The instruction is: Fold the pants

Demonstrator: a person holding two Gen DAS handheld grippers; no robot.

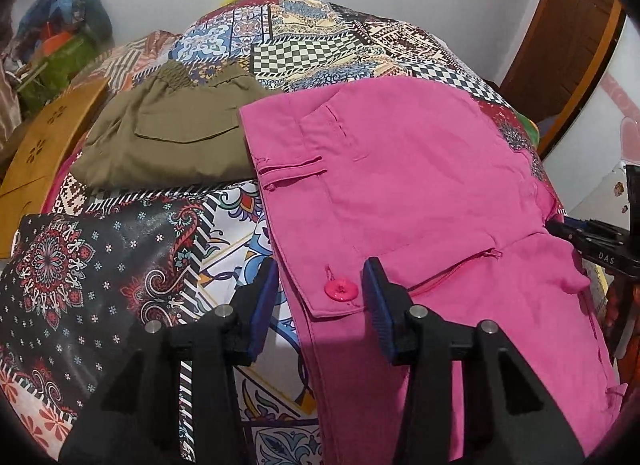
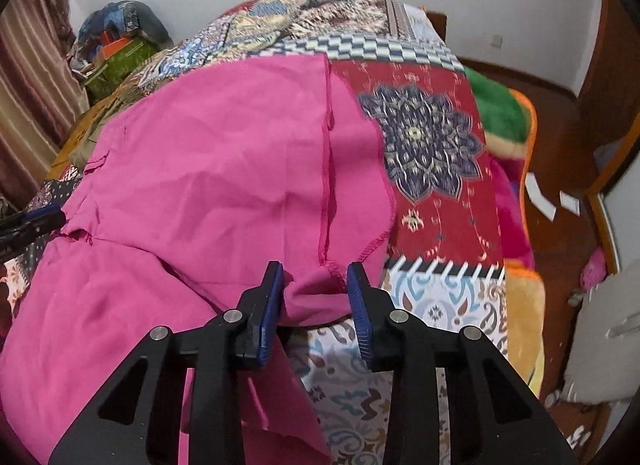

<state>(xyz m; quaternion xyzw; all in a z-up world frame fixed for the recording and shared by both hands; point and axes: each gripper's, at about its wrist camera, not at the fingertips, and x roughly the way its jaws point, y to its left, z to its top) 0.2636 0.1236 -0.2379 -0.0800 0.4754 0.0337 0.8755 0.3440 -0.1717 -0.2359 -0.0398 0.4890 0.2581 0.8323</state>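
Patchwork bedspread (image 1: 120, 257) under pink pants (image 1: 420, 185): left tongs (image 1: 320, 285) apart astride waistband, right tongs (image 2: 316, 285) apart round hem.

The pants (image 1: 420, 193) are lying on the bed (image 1: 120, 265), their waistband corner sitting between the left claw (image 1: 320, 297) jaws. A folded garment (image 1: 168, 137) is lying beyond and left of that claw. A hem fold is bunching between the right claw (image 2: 316, 293) jaws.

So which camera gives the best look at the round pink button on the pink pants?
The left wrist view: the round pink button sits unobstructed between the jaws. The right wrist view shows only pink fabric, no button.
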